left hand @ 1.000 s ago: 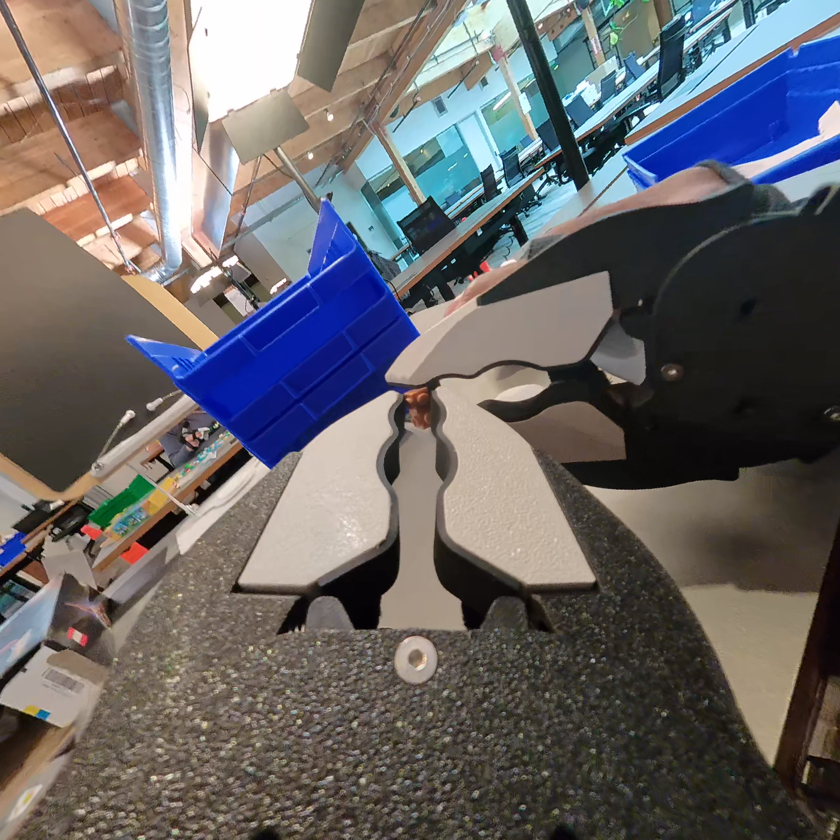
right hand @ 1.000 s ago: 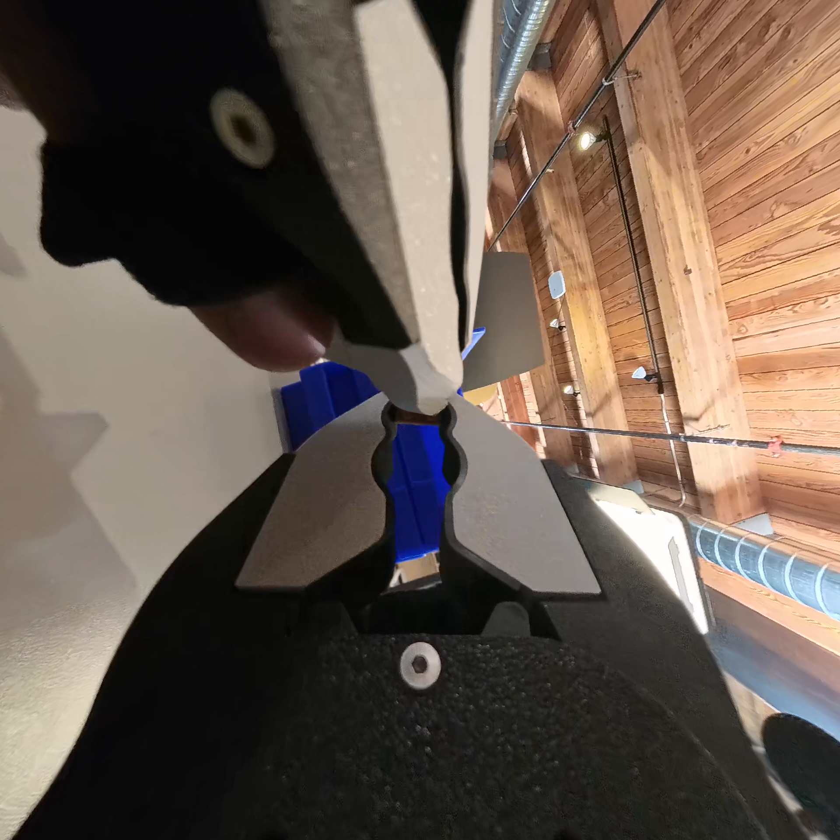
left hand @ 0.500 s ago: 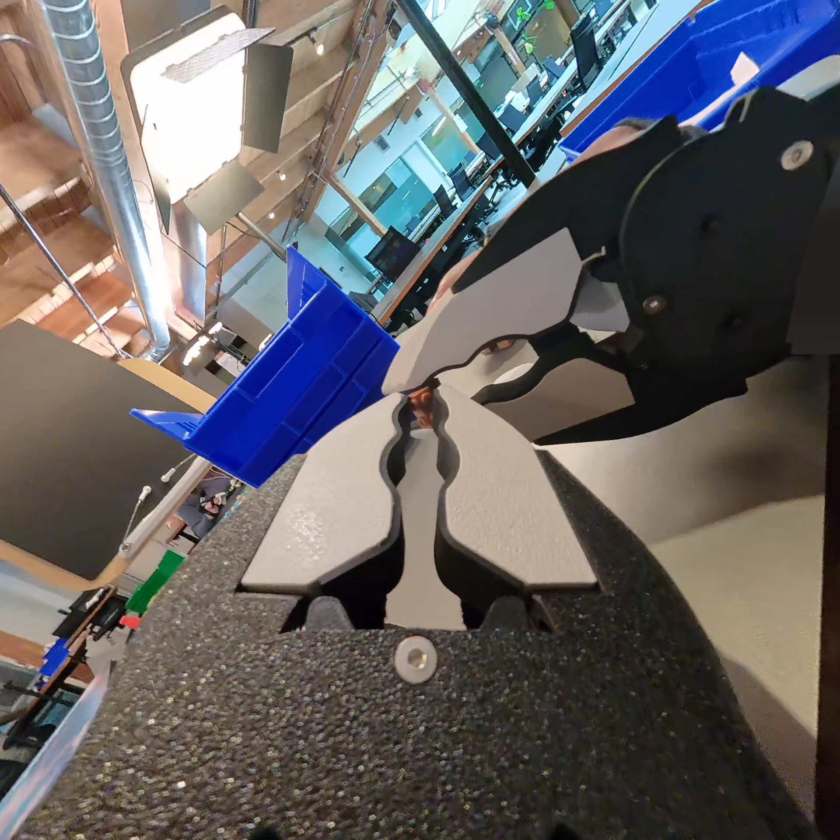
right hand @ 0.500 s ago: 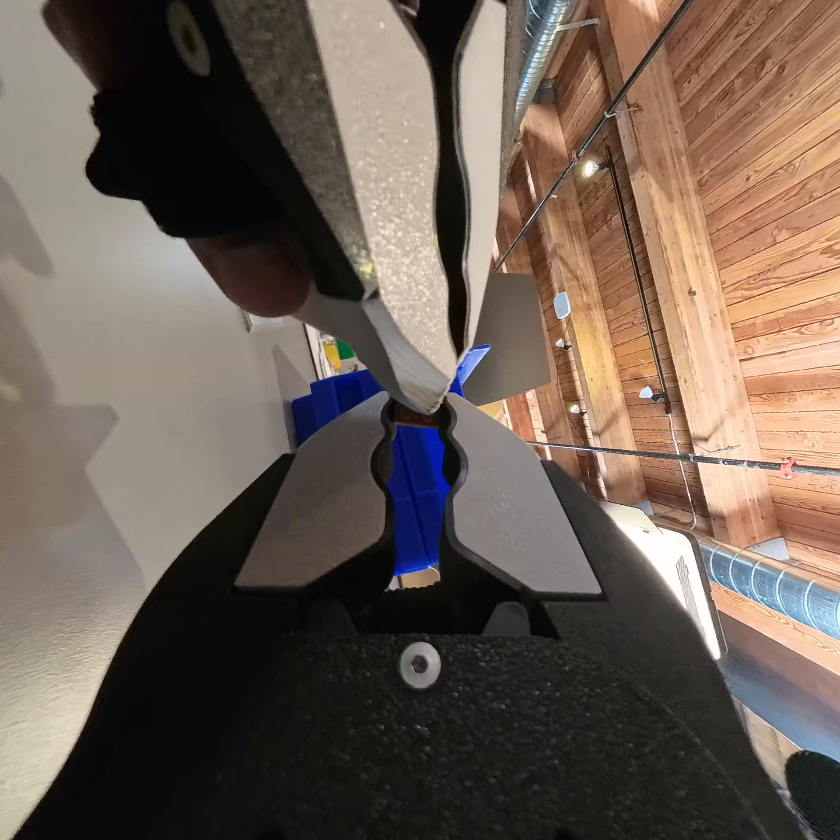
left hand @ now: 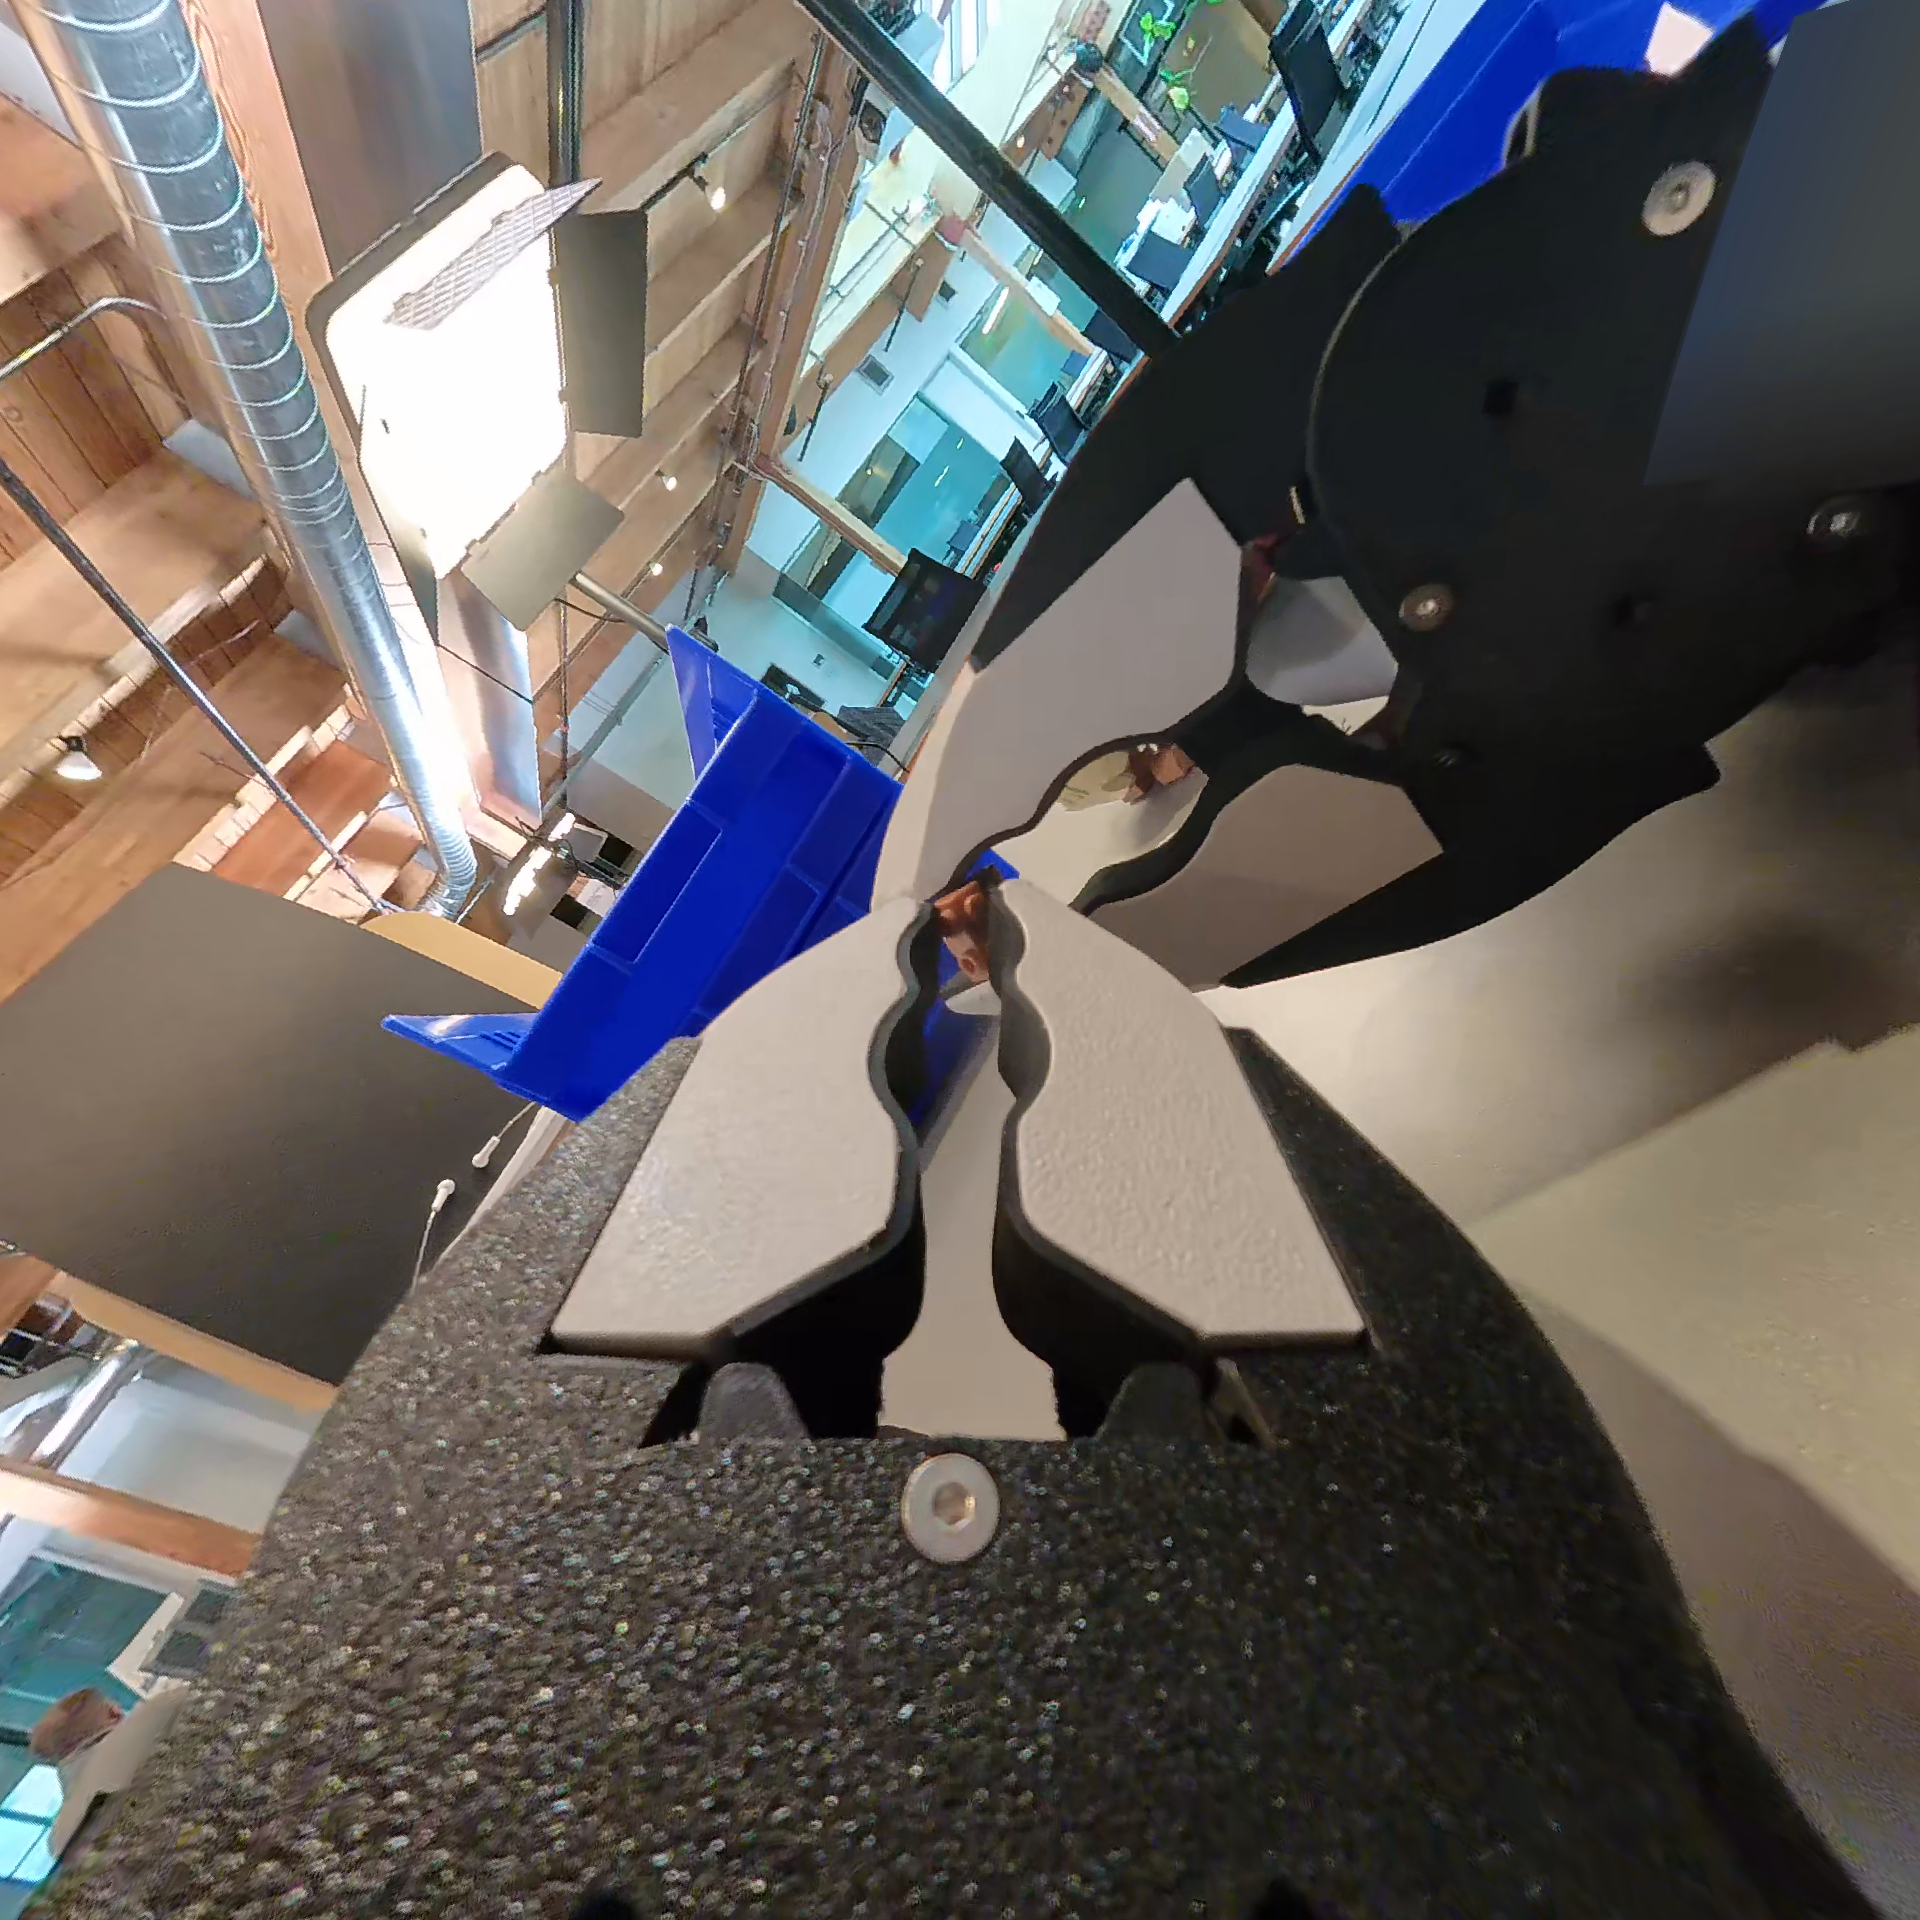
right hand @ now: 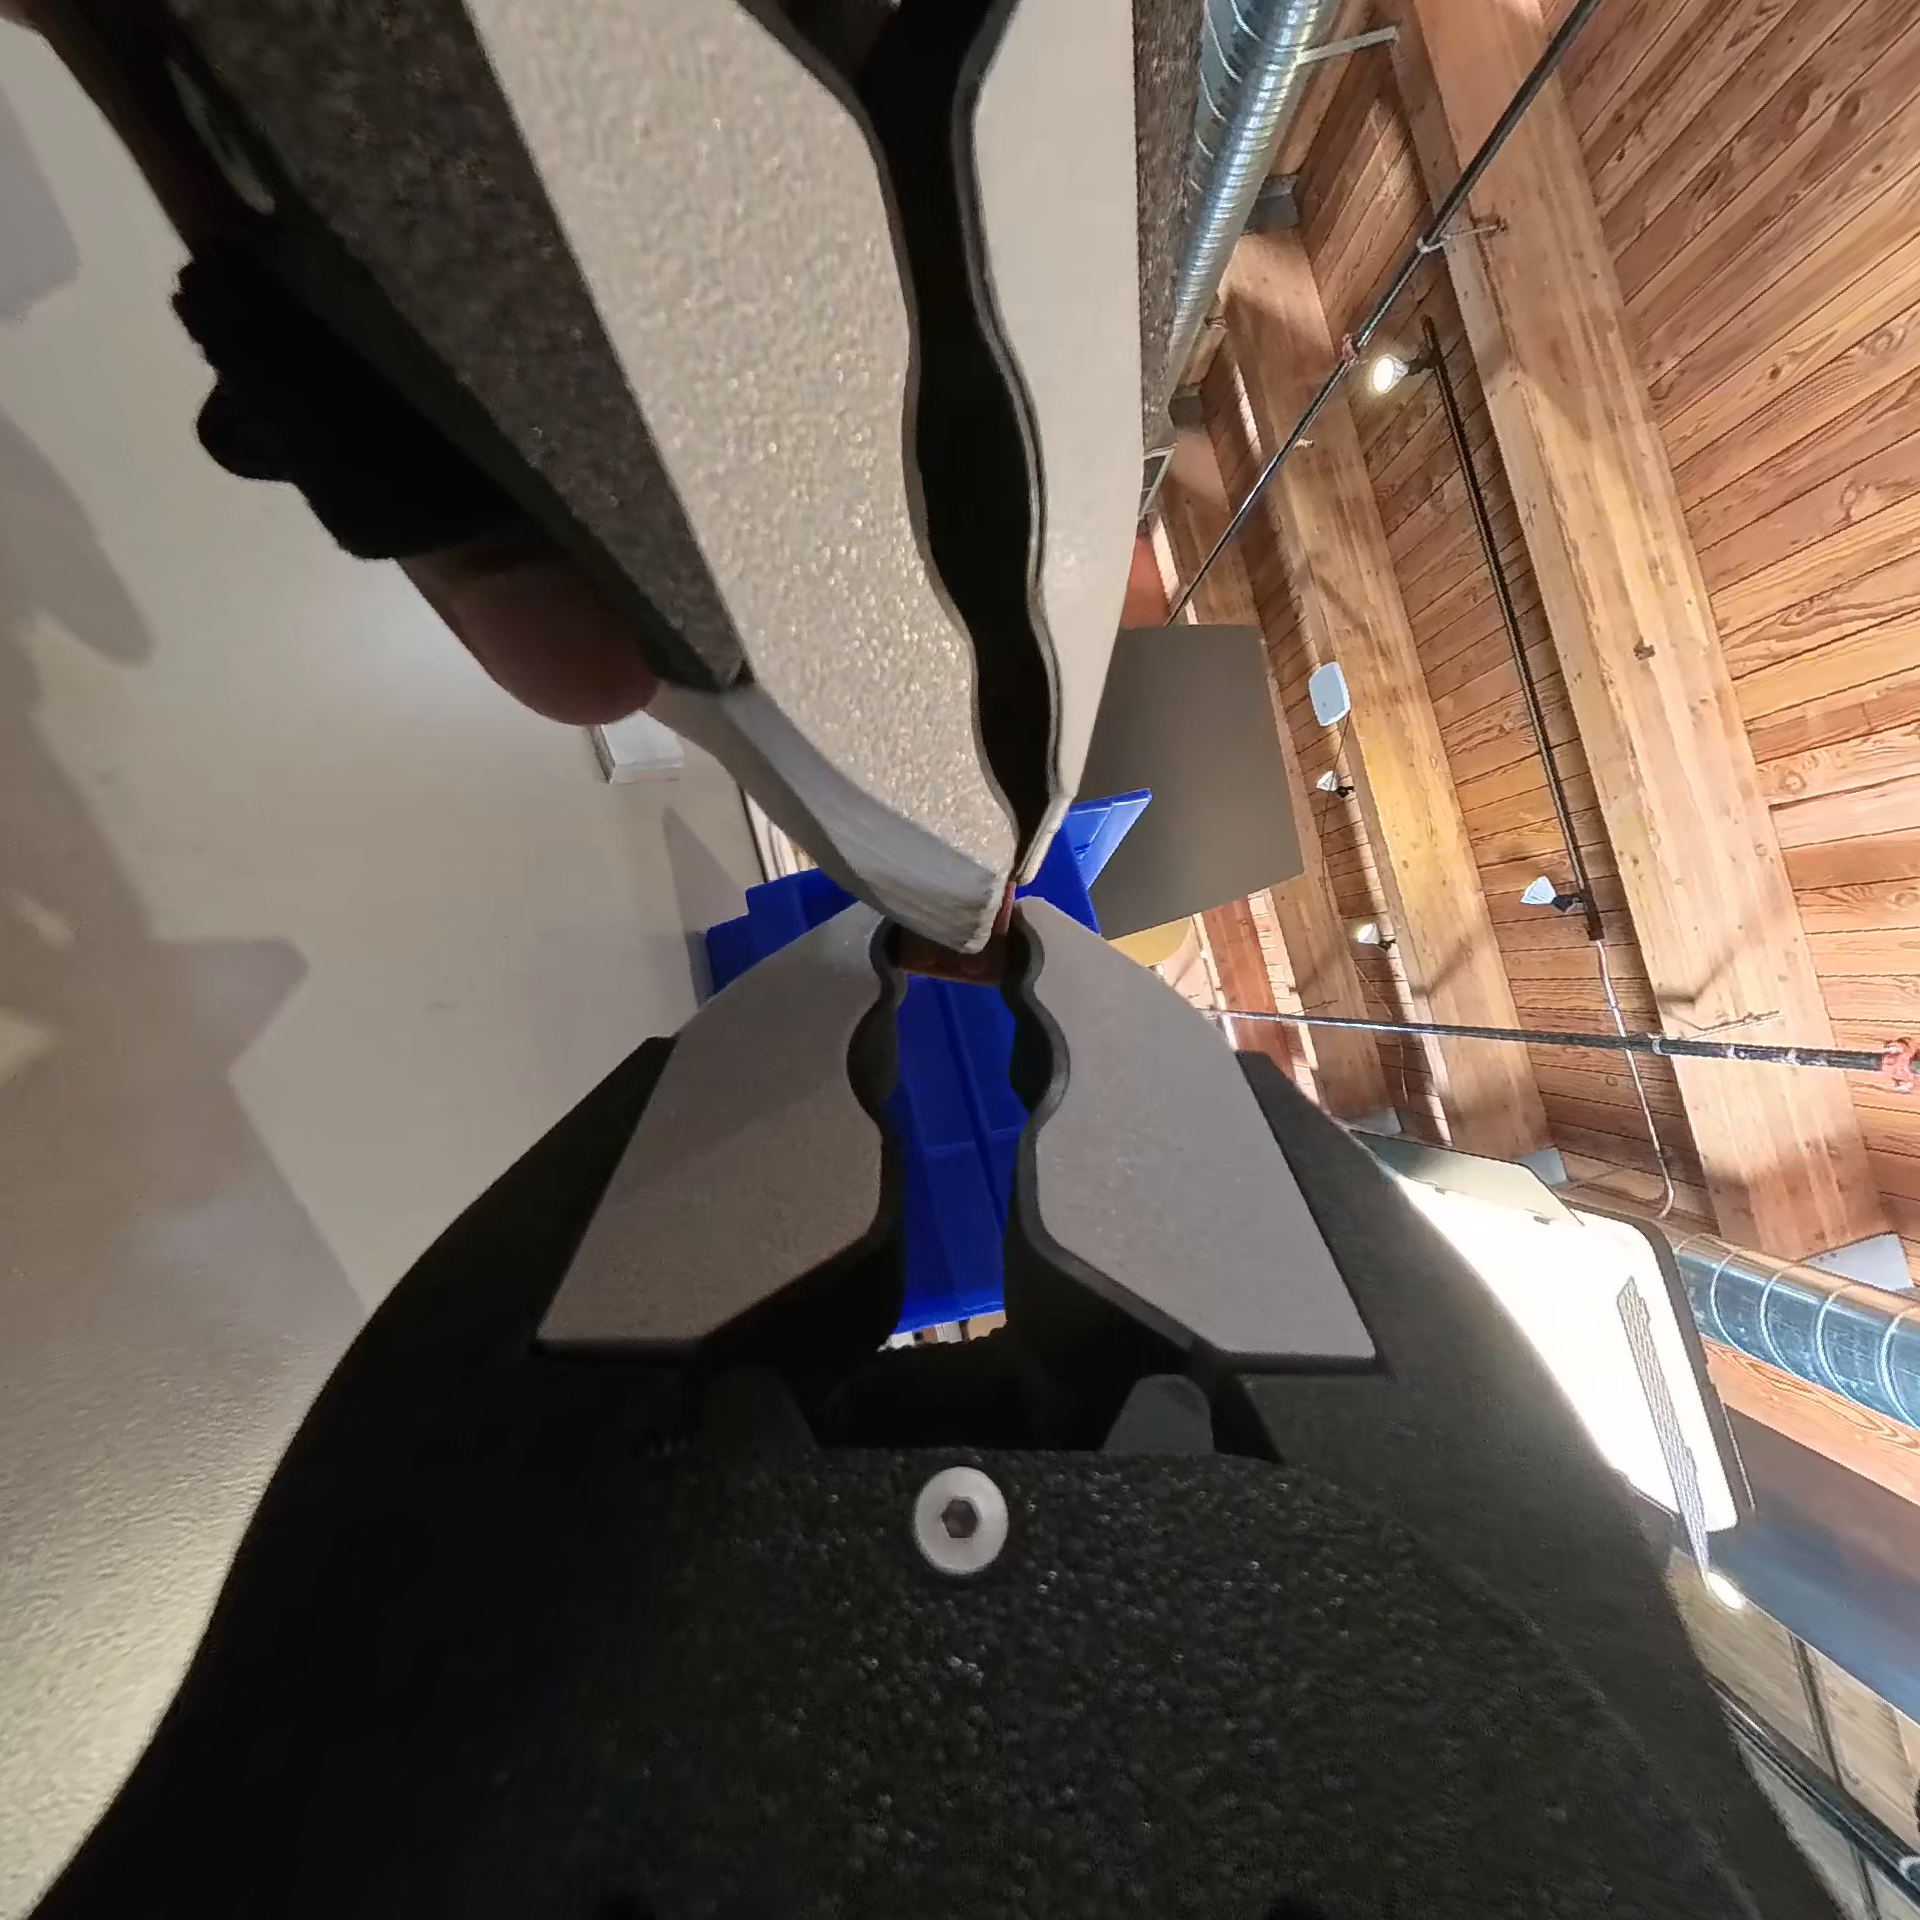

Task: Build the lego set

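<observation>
Reddish-brown plastic marks the lego piece [left hand: 964, 920] you hold: in the left wrist view it sits pinched right at the tips of your left gripper [left hand: 961, 914], whose grey fingers [left hand: 769, 1143] are drawn in close on it, touching it on both sides. Your right gripper [left hand: 956, 883] comes in from the upper right of the brown piece in that view, its tips meeting the same spot; farther back along its fingers a wavy gap stays between them.

In the right wrist view the lego piece [right hand: 951, 951] shows as a small brown bar bridging the tips of your right gripper [right hand: 951, 954], clamped between both of them. The left gripper [right hand: 1013, 883] reaches down from above the brown piece, its fingers nearly together, their tips touching the piece from the top. Whether there is one brick or two stacked bricks at the junction, you cannot tell; it is too small and mostly covered by the fingertips.

Behind the brown piece in both views stands a blue bin [left hand: 717, 904], tilted in frame, seen partly through the gap between your fingers. A pale tabletop [right hand: 312, 883] lies to the left of the piece in the right wrist view. A fingertip of your hand [right hand: 540, 655] shows under the left gripper's body, upper left of the piece. Wooden ceiling planks [right hand: 1662, 520] fill the right side
</observation>
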